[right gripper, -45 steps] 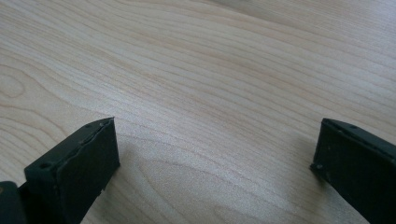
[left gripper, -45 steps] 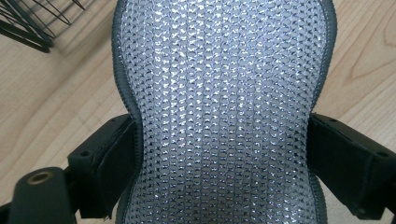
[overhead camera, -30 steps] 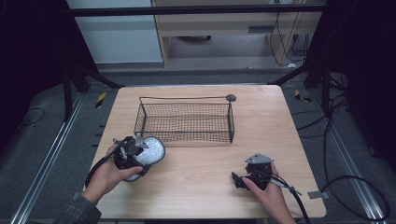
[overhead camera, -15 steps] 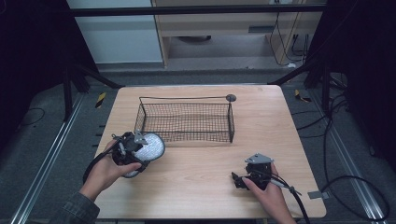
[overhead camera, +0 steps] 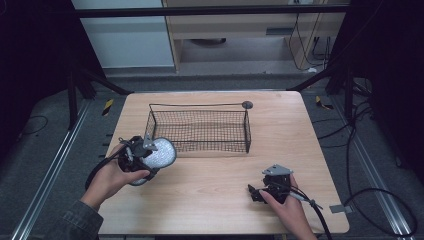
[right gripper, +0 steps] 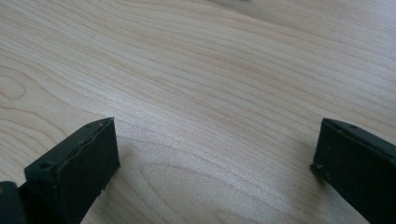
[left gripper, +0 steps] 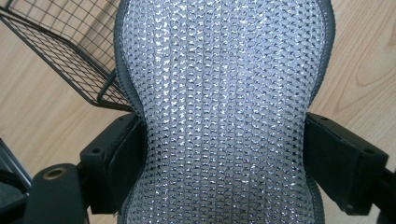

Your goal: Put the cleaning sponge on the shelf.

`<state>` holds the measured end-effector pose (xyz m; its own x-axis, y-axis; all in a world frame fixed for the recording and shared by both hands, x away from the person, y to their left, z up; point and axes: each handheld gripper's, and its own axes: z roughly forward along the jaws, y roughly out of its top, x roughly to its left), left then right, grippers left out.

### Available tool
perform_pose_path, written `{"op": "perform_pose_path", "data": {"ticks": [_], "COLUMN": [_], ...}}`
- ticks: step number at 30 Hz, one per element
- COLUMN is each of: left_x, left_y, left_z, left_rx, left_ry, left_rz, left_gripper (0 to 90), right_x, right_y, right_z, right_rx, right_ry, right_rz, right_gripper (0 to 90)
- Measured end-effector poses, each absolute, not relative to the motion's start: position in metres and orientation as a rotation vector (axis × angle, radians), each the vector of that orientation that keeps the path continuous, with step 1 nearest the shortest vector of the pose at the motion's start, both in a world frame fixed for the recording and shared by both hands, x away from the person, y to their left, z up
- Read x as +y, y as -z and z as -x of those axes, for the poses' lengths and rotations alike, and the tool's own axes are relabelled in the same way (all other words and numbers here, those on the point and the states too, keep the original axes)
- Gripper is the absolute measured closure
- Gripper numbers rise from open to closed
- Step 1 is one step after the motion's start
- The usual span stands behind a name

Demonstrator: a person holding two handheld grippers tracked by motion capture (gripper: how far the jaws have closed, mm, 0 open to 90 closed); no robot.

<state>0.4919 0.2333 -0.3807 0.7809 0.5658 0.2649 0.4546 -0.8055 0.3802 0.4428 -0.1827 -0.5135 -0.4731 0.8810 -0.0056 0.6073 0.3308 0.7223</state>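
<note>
Change: against the pictures from 1 s and 0.5 s back, the silver pad (overhead camera: 159, 154) sits a little higher and nearer the basket's lower-left corner; the right hand has not moved.
Meaning: the carry looks under way, with the drop into the basket (overhead camera: 199, 129) probably next.
Left gripper (overhead camera: 142, 155): at the left of the high view, its 2 black jaws pinch the pad at its waist, seen close in the left gripper view (left gripper: 224, 135).
Right gripper (overhead camera: 256, 193): lower right of the high view, jaws wide apart over bare wood, holding nothing (right gripper: 215, 154).
Pad: rounded, grey-edged, with a glittering knit of small silver loops; it bows inward where squeezed, so likely soft. Whether it touches the basket rim is hard to tell.
Basket: black wire mesh, rectangular, open-topped, empty, at the middle of the frame.
Table (overhead camera: 300, 130): pale wood, smooth grain.
</note>
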Motion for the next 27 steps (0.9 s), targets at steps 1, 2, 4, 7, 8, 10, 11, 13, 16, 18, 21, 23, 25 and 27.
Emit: {"op": "perform_pose_path", "data": {"ticks": [1, 2, 4, 7, 8, 10, 11, 13, 16, 18, 21, 23, 25, 27], "left_x": [0.232, 0.232, 0.23, 0.228, 0.228, 0.227, 0.227, 0.226, 0.224, 0.222, 0.22, 0.218, 0.217, 0.216], "left_y": [0.378, 0.378, 0.374, 0.37, 0.368, 0.366, 0.365, 0.364, 0.362, 0.361, 0.357, 0.355, 0.353, 0.35], "left_z": [-0.493, -0.493, -0.495, -0.498, -0.5, -0.502, -0.504, -0.506, -0.51, -0.512, -0.514, -0.516, -0.518, -0.52], "left_rx": [0.772, 0.772, 0.755, 0.742, 0.743, 0.738, 0.737, 0.724, 0.707, 0.693, 0.673, 0.668, 0.662, 0.656], "left_ry": [-0.543, -0.543, -0.546, -0.55, -0.556, -0.559, -0.558, -0.556, -0.557, -0.554, -0.56, -0.566, -0.574, -0.579], "left_rz": [-2.687, -2.687, -2.698, -2.705, -2.705, -2.713, -2.717, -2.73, -2.752, -2.76, -2.774, -2.782, -2.787, -2.79], "left_gripper": [15.8, 15.8, 15.8, 15.7, 15.7, 15.6, 15.6, 15.6, 15.6, 15.6, 15.5, 15.5, 15.5, 15.4], "right_x": [-0.183, -0.183, -0.183, -0.183, -0.183, -0.183, -0.183, -0.183, -0.182, -0.183, -0.183, -0.182, -0.182, -0.182], "right_y": [0.514, 0.513, 0.513, 0.514, 0.513, 0.513, 0.513, 0.514, 0.514, 0.514, 0.514, 0.514, 0.514, 0.514], "right_z": [-0.443, -0.443, -0.443, -0.443, -0.443, -0.443, -0.443, -0.443, -0.443, -0.443, -0.443, -0.443, -0.443, -0.443], "right_rx": [2.203, 2.203, 2.203, 2.204, 2.203, 2.204, 2.204, 2.204, 2.204, 2.204, 2.204, 2.202, 2.203, 2.202], "right_ry": [-0.937, -0.937, -0.938, -0.937, -0.938, -0.936, -0.936, -0.936, -0.937, -0.935, -0.935, -0.934, -0.932, -0.931], "right_rz": [-1.315, -1.315, -1.315, -1.314, -1.315, -1.313, -1.313, -1.313, -1.315, -1.313, -1.313, -1.316, -1.313, -1.313], "right_gripper": [0.4, 0.4, 0.4, 0.4, 0.4, 0.4, 0.4, 0.4, 0.4, 0.4, 0.4, 0.4, 0.4, 0.4]}}
